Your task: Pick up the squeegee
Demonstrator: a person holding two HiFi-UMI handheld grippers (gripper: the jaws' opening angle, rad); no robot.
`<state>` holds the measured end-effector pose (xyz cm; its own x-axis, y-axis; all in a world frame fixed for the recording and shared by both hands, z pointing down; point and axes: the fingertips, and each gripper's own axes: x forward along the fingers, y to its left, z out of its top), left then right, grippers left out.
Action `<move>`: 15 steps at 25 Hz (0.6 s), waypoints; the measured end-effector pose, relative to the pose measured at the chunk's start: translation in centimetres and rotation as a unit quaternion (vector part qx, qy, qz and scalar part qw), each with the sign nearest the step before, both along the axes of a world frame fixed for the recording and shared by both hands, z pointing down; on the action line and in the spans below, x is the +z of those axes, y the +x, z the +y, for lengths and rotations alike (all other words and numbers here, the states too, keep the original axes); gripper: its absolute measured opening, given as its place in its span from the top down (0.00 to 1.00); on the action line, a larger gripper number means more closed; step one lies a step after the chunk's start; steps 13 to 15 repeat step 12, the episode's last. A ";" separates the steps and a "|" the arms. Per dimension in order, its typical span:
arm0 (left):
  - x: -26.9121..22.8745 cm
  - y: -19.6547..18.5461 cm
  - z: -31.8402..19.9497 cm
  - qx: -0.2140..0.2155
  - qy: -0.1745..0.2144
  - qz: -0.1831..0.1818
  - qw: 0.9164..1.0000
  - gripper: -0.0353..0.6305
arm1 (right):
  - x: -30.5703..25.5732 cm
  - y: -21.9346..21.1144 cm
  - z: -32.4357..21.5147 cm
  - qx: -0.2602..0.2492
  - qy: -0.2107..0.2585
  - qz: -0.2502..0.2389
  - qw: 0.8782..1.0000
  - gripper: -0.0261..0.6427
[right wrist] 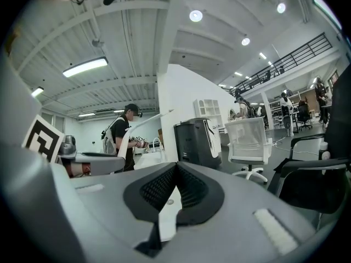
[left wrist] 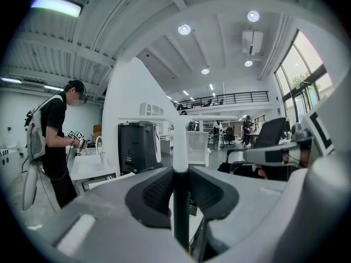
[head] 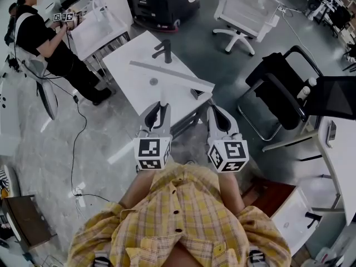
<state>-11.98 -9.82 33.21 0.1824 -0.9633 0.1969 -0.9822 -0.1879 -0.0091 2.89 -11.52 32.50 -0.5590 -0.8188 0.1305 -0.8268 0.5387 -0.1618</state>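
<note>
The squeegee [head: 167,71] has a long pale blade across the white table [head: 130,79] and a handle that runs back toward me. My left gripper [head: 161,109] is shut on that handle. In the left gripper view the handle [left wrist: 180,201] stands between the two dark pads, dark below and white above, with the blade as a crossbar at its far end. My right gripper [head: 216,111] hovers beside it at the table's near edge. In the right gripper view its pads [right wrist: 164,188] meet at the tips with nothing between them.
A black T-shaped tool [head: 163,50] and a small dark wedge [head: 197,92] lie on the table. A person in black [head: 41,35] works at another table at left. Office chairs [head: 245,10] [head: 281,96] and a black machine [head: 158,4] stand around.
</note>
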 end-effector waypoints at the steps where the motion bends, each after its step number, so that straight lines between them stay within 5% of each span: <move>1: 0.0 0.0 0.0 0.000 0.001 0.000 1.000 0.81 | 0.0 0.0 0.0 0.000 0.001 0.000 1.000 0.96; 15: -0.2 0.7 0.0 -0.001 0.005 -0.003 1.000 0.81 | -0.1 1.1 0.1 0.002 0.006 0.002 1.000 0.96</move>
